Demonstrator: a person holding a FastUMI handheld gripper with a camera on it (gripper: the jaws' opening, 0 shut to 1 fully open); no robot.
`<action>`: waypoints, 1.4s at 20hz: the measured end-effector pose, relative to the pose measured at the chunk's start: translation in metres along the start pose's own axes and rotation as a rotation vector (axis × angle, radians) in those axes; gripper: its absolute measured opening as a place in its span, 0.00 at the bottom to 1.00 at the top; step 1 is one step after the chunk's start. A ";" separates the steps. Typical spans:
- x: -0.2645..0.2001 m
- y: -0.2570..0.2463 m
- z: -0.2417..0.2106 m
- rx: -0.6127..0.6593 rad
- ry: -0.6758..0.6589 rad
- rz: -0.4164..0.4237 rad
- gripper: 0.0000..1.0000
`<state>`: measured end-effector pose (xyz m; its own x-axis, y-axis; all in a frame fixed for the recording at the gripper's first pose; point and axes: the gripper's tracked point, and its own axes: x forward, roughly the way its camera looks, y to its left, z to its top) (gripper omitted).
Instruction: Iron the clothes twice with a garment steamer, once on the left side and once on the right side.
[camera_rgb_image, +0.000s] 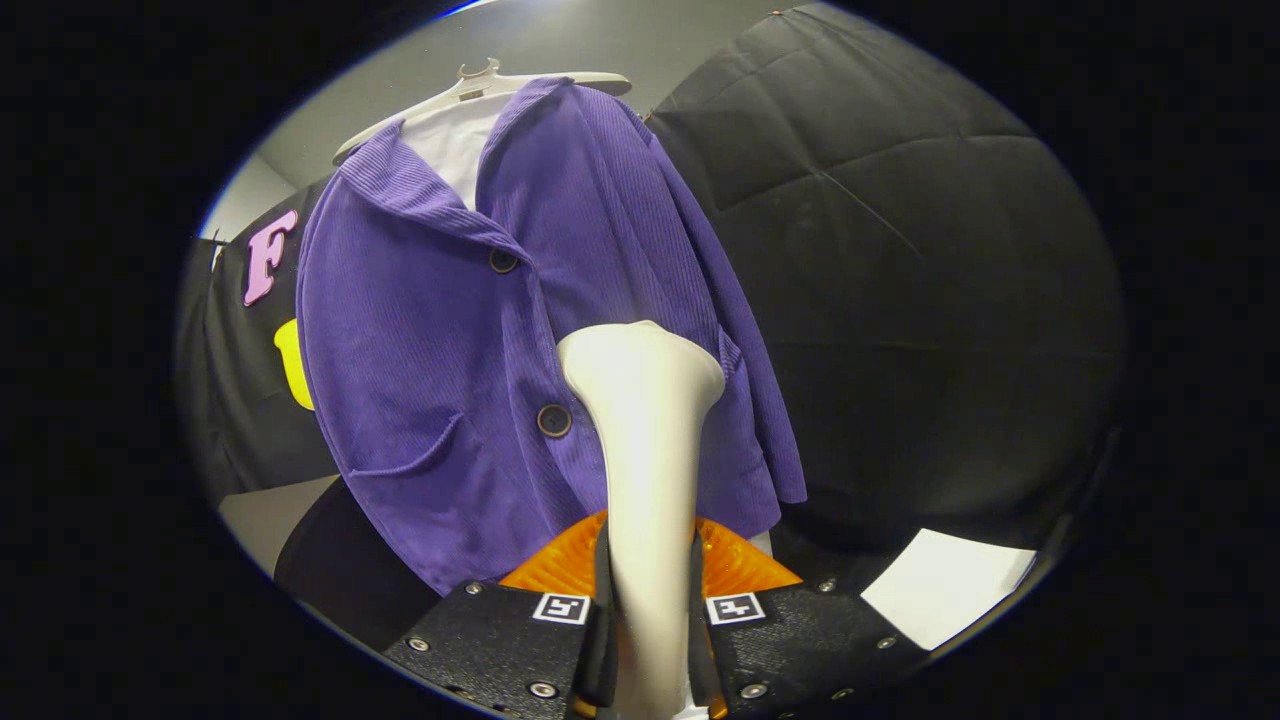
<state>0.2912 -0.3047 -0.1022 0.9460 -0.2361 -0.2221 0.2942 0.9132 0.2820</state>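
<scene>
Purple corduroy jacket (440, 340), buttoned over a white shirt (455, 150), hung on a pale hanger (480, 88) against the booth's black wall. Cream garment steamer (645, 430): handle clamped upright between both fingers of the claw (648, 610), flared head near the jacket's front beside the lower button (553, 420); contact with the cloth cannot be told. Step judged: a pass along one front panel. Next move calls for a steady stroke along the fabric, keeping the head flat.

The black two-finger gripper (648, 610) points forward and upward. Both fingers (500, 640) press on the white plastic garment steamer's handle (648, 470).
</scene>
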 end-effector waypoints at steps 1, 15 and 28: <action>-0.001 -0.003 -0.008 0.003 0.014 -0.008 0.28; -0.010 -0.013 -0.104 0.008 0.193 -0.034 0.28; -0.141 0.019 -0.137 -0.121 0.249 0.174 0.28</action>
<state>0.1452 -0.2084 -0.1936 0.9139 0.0018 -0.4060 0.0984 0.9692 0.2258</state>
